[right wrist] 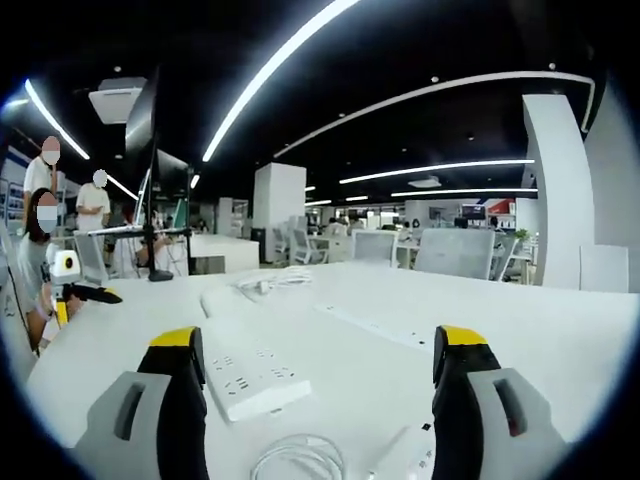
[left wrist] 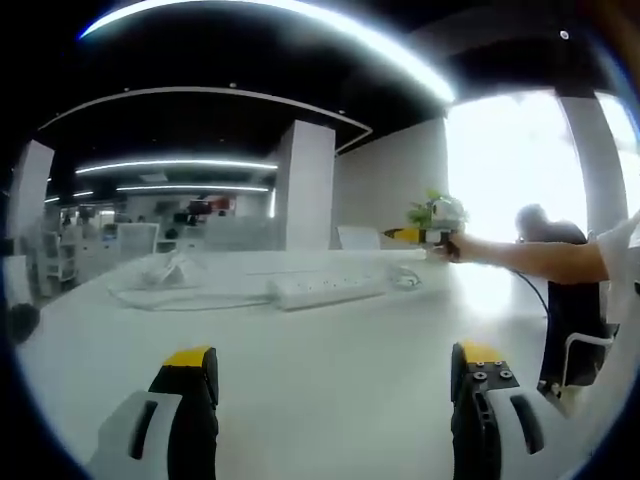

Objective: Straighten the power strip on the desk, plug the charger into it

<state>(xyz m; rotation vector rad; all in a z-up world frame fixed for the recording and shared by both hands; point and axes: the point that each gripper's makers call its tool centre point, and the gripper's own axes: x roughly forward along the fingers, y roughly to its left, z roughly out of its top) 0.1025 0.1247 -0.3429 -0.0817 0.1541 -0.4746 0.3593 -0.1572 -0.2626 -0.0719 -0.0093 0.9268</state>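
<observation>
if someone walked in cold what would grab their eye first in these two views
Probably the white power strip, lying on the white desk just ahead of the open right gripper, with a coiled white cable in front of it. In the left gripper view the same strip lies farther out beyond the open left gripper, and the other gripper reaches in from the right against a bright window.

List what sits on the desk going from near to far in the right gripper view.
Coiled white cable → power strip → bundle of white cord near the far edge of the desk.
</observation>
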